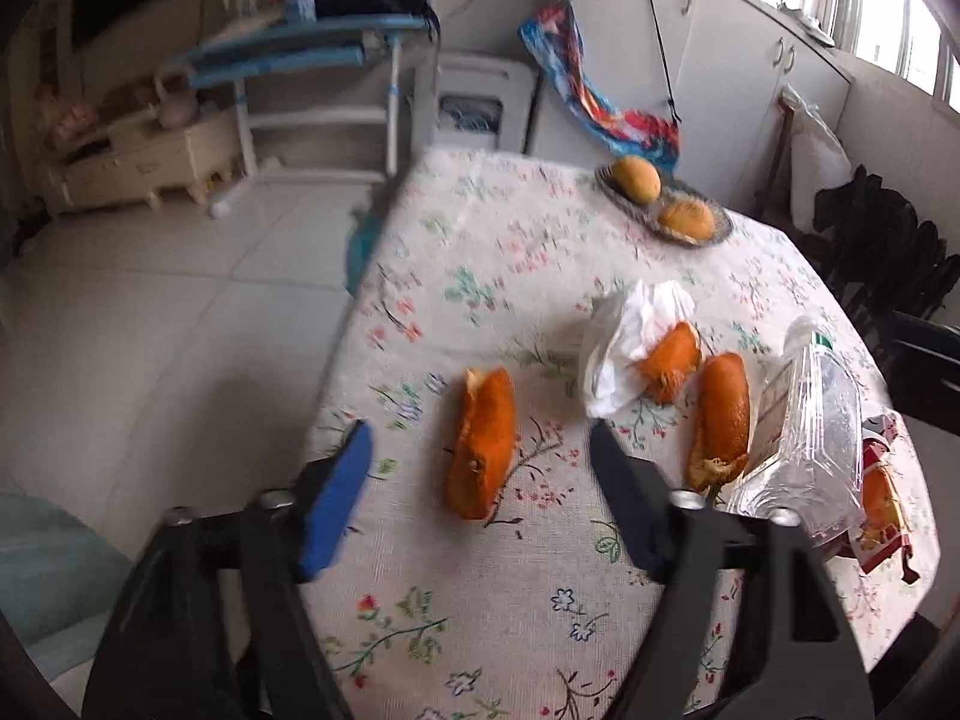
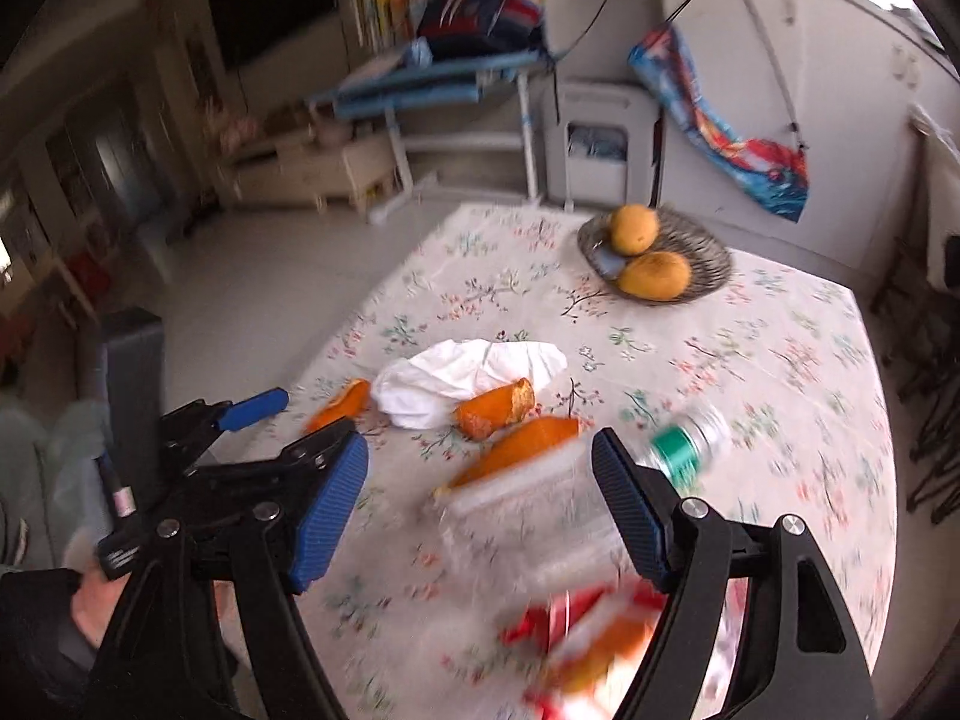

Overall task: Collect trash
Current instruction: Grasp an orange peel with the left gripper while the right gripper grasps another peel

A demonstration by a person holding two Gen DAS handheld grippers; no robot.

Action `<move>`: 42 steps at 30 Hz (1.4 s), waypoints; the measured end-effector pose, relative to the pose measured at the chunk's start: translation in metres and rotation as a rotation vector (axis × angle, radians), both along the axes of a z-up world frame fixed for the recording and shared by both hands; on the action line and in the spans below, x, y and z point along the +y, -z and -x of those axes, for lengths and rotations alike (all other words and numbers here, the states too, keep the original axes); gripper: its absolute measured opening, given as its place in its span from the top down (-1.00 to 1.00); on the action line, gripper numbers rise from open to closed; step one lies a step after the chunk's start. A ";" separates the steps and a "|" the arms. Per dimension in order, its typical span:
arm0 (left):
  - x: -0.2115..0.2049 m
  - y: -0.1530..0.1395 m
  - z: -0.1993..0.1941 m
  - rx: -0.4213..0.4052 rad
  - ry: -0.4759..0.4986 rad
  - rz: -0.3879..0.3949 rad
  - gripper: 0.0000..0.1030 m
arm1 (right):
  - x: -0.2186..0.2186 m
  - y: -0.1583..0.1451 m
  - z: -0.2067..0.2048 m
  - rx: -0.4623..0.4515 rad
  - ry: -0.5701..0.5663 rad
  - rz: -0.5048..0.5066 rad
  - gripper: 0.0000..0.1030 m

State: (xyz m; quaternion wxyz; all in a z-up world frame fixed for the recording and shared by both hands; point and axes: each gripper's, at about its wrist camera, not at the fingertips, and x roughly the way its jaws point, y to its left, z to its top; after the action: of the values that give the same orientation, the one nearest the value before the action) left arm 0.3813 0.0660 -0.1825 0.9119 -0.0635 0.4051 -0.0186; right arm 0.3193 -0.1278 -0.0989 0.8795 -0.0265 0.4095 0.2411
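My left gripper (image 1: 480, 438) hangs low over the near edge of the table (image 1: 540, 228), its 2 blue-padded fingers (image 1: 336, 498) spread wide with nothing between them but air. Framed in that gap lies an orange peel (image 1: 483, 444) flat on the floral tablecloth (image 1: 480, 612), not touched by either pad.

Beyond the right-hand pad sits a crumpled white tissue (image 1: 630, 348) with a second peel (image 1: 669, 363) tucked against it, and a third peel (image 1: 720, 417) just beside that. A crushed clear plastic bottle (image 1: 810, 420) lies against the third peel, and a red snack wrapper (image 1: 882, 498) pokes out near the table's right edge.

My right gripper (image 2: 480, 468) is angled down over the same heap, fingers (image 2: 327, 516) also held wide apart and gripping nothing. The bottle (image 2: 540, 516), blurred, with its green label (image 2: 675, 450), lies across the gap between them, and the wrapper (image 2: 588, 636) smears red below. From this view my left gripper (image 2: 252, 408) shows at the left, tips forward over the table edge.

A woven dish (image 2: 708, 252) holding 2 whole yellow fruits (image 2: 633, 231) sits at the far side, well apart from the trash.
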 end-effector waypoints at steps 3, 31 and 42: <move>-0.001 0.007 -0.007 0.035 0.032 0.017 0.34 | 0.013 0.016 -0.027 0.071 -0.022 0.064 -0.37; 0.015 0.000 0.006 0.033 0.053 0.120 0.69 | 0.041 0.031 -0.078 0.311 -0.082 0.146 -0.31; 0.016 0.001 0.008 0.037 0.055 0.107 0.69 | 0.072 0.065 -0.086 0.326 -0.125 0.289 0.01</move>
State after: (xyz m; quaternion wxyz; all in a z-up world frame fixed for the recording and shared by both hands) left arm 0.3732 0.0817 -0.1830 0.8987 -0.1013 0.4219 -0.0642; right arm 0.4048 -0.0560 -0.1641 0.7722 -0.1383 0.5739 0.2351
